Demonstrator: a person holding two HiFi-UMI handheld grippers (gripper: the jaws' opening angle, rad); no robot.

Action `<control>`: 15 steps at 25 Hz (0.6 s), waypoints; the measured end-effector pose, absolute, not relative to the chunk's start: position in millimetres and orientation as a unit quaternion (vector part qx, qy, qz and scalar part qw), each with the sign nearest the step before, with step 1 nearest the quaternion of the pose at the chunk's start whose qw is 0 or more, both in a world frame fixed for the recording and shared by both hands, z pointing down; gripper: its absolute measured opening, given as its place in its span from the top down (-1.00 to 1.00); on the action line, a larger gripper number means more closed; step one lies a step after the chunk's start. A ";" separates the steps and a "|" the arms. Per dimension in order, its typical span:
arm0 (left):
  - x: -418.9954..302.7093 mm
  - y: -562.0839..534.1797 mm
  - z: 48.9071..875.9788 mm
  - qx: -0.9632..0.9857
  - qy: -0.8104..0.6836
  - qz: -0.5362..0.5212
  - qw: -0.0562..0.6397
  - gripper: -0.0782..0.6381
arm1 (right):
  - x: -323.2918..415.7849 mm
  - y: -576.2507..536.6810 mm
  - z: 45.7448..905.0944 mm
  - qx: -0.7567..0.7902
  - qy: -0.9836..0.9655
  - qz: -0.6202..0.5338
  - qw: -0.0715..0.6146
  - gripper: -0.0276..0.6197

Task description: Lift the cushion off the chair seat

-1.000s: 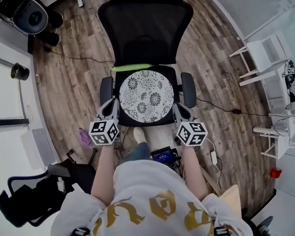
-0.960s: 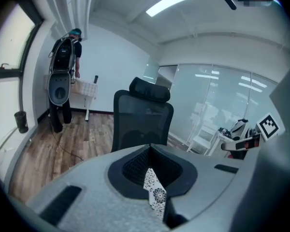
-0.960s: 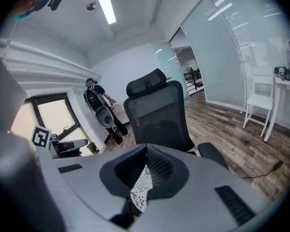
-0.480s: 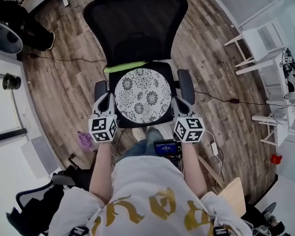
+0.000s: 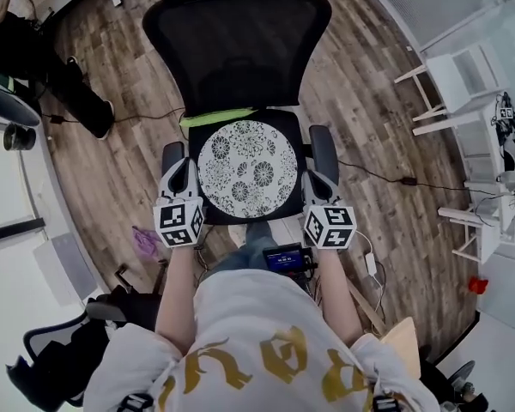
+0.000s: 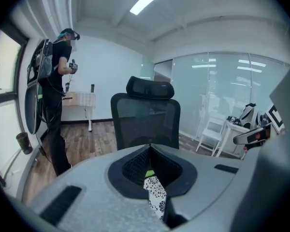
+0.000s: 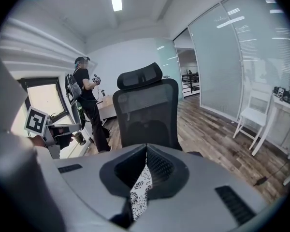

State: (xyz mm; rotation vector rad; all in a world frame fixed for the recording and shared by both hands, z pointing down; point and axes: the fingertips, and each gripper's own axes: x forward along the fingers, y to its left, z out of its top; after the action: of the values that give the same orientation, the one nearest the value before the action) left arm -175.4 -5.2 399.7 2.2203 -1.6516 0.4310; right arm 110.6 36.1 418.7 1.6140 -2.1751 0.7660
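Note:
A round white cushion [image 5: 247,168] with a black flower pattern lies flat on the seat [image 5: 285,120] of a black mesh office chair [image 5: 239,37]. My left gripper [image 5: 178,174] is at the cushion's left edge, over the left armrest [image 5: 170,153]. My right gripper [image 5: 314,181] is at its right edge, by the right armrest [image 5: 320,142]. Both are shut with nothing held. In the left gripper view the shut tips [image 6: 150,148] leave a slit showing the cushion [image 6: 156,197]. The right gripper view shows the same: tips [image 7: 146,148], cushion [image 7: 139,192].
A lime-green strip [image 5: 216,116] lies at the back of the seat. A person in black [image 5: 64,80] stands at the upper left. A white chair [image 5: 453,93] is at the right, a cable [image 5: 382,178] on the floor, another black chair [image 5: 51,363] at the lower left.
Both grippers have slid forward along the sides of the seat, closer to the cushion's middle. A person in black has walked into view at the upper left.

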 end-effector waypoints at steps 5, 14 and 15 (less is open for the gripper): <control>-172.5 -12.1 411.1 0.782 -0.572 0.150 0.196 0.76 | 110.1 26.8 432.0 0.559 -0.763 0.272 0.176 0.88; -164.3 -24.1 440.7 0.775 -0.567 0.193 0.202 0.75 | 114.1 13.8 462.0 0.550 -0.757 0.292 0.197 0.88; -164.7 -22.7 444.9 0.774 -0.566 0.194 0.208 0.75 | 113.8 13.0 465.7 0.549 -0.757 0.293 0.201 0.88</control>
State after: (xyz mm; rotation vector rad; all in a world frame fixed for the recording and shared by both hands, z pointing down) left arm -164.7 -22.7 444.9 2.1530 -1.5754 0.5391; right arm 113.8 13.0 465.7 1.5328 -2.1157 0.8176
